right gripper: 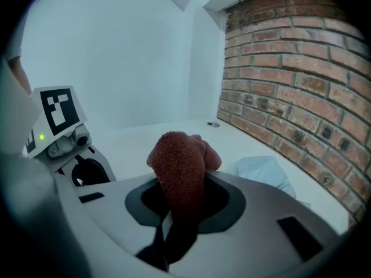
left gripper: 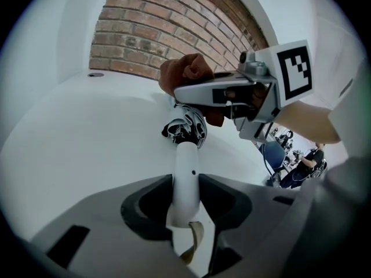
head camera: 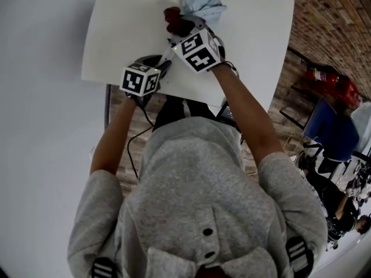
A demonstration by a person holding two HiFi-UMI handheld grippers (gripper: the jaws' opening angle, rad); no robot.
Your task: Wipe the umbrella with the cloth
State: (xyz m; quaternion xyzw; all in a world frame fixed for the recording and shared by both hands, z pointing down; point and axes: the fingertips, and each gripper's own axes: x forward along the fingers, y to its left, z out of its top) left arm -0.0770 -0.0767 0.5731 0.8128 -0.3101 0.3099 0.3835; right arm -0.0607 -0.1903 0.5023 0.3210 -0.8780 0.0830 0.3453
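White tabletop (head camera: 116,39) fills the upper part of the head view, with a brick wall (head camera: 330,16) at its 3 o'clock side and a person in a grey hooded top (head camera: 197,201) below.

Two claws are at work, each bearing one marker cube. There is one umbrella, one red-brown cloth and one pale blue bundle.

The left claw (left gripper: 185,197) is clamped at middling width on the umbrella (left gripper: 185,172), gripping its white handle. The handle points to 12 o'clock and ends in a folded black-and-white canopy (left gripper: 185,127) lying on the tabletop. One tan strap (left gripper: 196,239) hangs from the handle's near end.

The right claw (right gripper: 179,204) is closed on the cloth (right gripper: 181,161), which bulges out past its jaws.

Only the left claw view shows the umbrella clearly. There the right claw reaches in from 2 o'clock and holds the cloth right over the canopy; whether the two touch cannot be told.

Only the right claw view shows the grip on the cloth from behind, with the left claw's cube (right gripper: 58,110) at 9 o'clock and the blue bundle (right gripper: 264,169) at 3 o'clock.

The head view alone takes in both arms together. The cloth sits at 12 o'clock of the right cube (head camera: 200,51), the bundle at 1 o'clock of the cloth, and the left cube (head camera: 141,80) at 8 o'clock near the tabletop's edge.
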